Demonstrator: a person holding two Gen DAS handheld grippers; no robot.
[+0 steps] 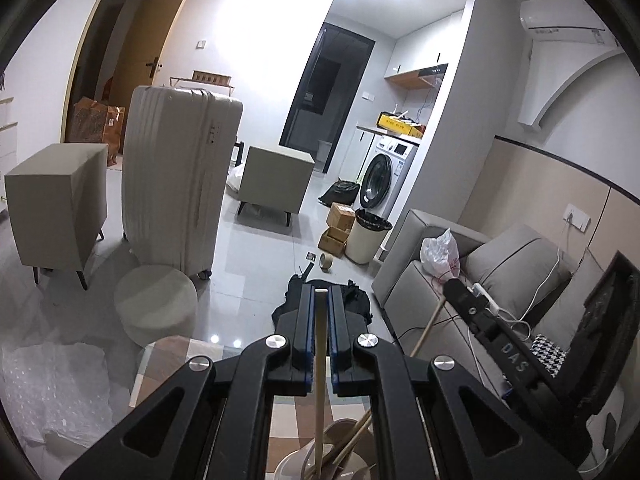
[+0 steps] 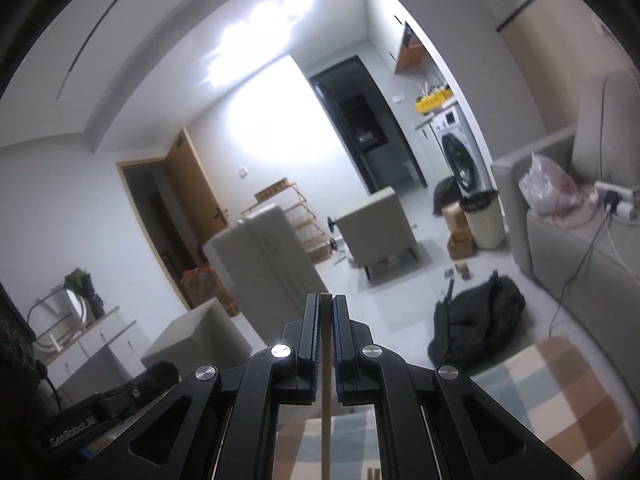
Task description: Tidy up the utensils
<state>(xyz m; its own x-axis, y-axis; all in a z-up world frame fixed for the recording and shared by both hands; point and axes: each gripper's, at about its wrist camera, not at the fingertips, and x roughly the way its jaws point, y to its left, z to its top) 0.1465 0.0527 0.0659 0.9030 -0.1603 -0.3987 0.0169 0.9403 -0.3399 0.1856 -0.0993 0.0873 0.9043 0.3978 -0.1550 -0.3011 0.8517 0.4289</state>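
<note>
**A:** Chopsticks, by the look of them: thin, pale wooden sticks. One stands clamped between the jaws of the left gripper (image 1: 321, 294), its square top just showing at the fingertips. That first chopstick (image 1: 320, 344) runs straight down into a pale holder (image 1: 344, 456) at the bottom of the left wrist view, over a checked mat (image 1: 160, 364).

**B:** And the other hand?

**A:** Same story. The right gripper (image 2: 327, 300) is closed on a second chopstick (image 2: 326, 392), held upright, with its lower end running out of the picture. From the left wrist view you can also see that stick (image 1: 426, 330) slanting below the right gripper's body.

**B:** How would they handle?

**A:** I'd judge them very light and stiff, smooth enough to swivel between the pads. Both are held near the top end, which leaves a long free end that can swing. A hold nearer the middle would steady them, I think.

**B:** The count?

**A:** Two grippers, one stick in each. The holder has at least two more sticks (image 1: 352, 440) leaning in it; I can't count them surely. One holder, one mat.
</note>
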